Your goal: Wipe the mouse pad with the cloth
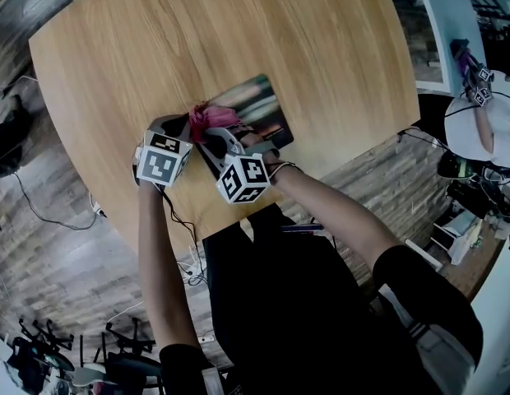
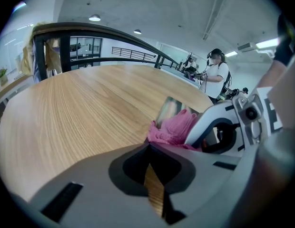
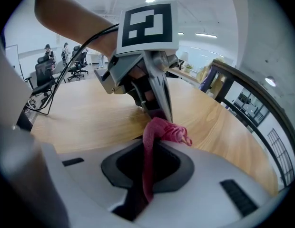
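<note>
A crumpled pink cloth (image 1: 210,120) lies on the near left corner of the dark printed mouse pad (image 1: 257,101), which rests on the round wooden table (image 1: 238,31). My right gripper (image 1: 220,138) is shut on the cloth; in the right gripper view a strip of the cloth (image 3: 162,130) runs down between my right gripper's (image 3: 152,144) jaws. My left gripper (image 1: 183,125) sits just left of the cloth, jaws shut with nothing between them. In the left gripper view its tips (image 2: 148,147) meet just short of the cloth (image 2: 173,129) and the pad (image 2: 167,109).
The table's near edge (image 1: 197,237) is close behind both grippers. A black railing (image 2: 114,34) runs past the far side. A person wearing a headset (image 2: 216,75) stands beyond it. Office chairs (image 3: 47,70) stand off the table.
</note>
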`<state>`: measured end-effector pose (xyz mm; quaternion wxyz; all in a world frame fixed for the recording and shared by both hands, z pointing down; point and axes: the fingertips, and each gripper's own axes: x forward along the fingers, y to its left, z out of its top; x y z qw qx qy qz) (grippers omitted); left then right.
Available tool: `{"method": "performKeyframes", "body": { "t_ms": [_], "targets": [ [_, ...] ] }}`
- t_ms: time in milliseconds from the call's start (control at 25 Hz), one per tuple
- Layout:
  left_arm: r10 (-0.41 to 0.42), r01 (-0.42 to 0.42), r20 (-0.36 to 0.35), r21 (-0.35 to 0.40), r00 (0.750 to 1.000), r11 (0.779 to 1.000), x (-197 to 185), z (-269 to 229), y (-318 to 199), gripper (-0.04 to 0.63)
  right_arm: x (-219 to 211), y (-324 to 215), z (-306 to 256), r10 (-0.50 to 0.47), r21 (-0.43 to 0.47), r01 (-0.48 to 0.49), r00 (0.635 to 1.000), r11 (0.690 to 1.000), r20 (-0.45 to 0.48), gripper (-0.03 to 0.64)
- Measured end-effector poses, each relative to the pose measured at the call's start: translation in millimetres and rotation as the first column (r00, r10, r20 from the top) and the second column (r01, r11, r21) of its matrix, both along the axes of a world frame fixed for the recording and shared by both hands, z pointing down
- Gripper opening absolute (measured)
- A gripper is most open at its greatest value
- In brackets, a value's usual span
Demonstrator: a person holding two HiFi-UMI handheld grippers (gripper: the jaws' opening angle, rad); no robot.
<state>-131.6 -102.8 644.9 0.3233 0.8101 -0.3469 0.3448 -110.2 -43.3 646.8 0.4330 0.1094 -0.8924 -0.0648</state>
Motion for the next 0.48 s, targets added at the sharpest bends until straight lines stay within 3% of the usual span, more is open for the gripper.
{"method": "performKeyframes", "body": {
  "t_ms": [480],
  "targets": [
    [-0.025,0.025,0.032,0.002,0.999,1.0,1.5,0.9,1.4,0.023,2.7,48.8,-1.3,-0.134,0.005,0.134,0.991,0.991,0.01,0.054]
  ]
}}
